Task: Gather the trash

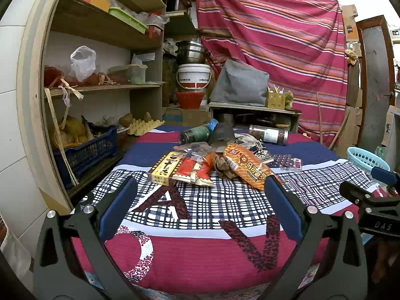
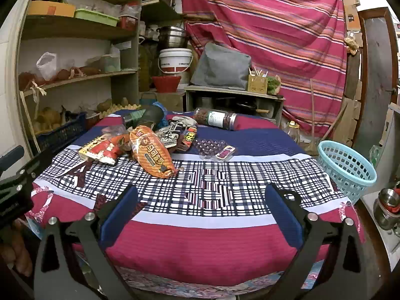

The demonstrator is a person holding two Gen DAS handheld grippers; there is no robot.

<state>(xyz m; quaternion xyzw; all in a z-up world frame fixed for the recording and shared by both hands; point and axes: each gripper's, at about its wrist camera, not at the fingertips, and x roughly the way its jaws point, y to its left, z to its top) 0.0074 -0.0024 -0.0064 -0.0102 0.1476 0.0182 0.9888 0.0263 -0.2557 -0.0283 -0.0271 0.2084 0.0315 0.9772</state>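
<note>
A pile of trash lies on the patterned tablecloth [image 1: 200,255]: an orange snack bag [image 1: 246,167], a yellow box [image 1: 165,168], a red packet [image 1: 193,172], a purple blister pack [image 1: 287,162], a green bottle [image 1: 196,135] and a clear jar [image 1: 268,134] on their sides. My left gripper [image 1: 200,185] is open and empty, just short of the pile. My right gripper [image 2: 201,192] is also open and empty over the cloth, with the orange snack bag [image 2: 152,153] ahead to its left. A light blue basket [image 2: 347,165] stands tilted at the table's right edge.
Wooden shelves [image 1: 100,87] with a blue crate [image 1: 85,150] stand close on the left. A low cabinet [image 2: 232,100] and a striped curtain [image 2: 275,37] are behind the table. Metal cups [image 2: 387,207] stand at the right, near the basket.
</note>
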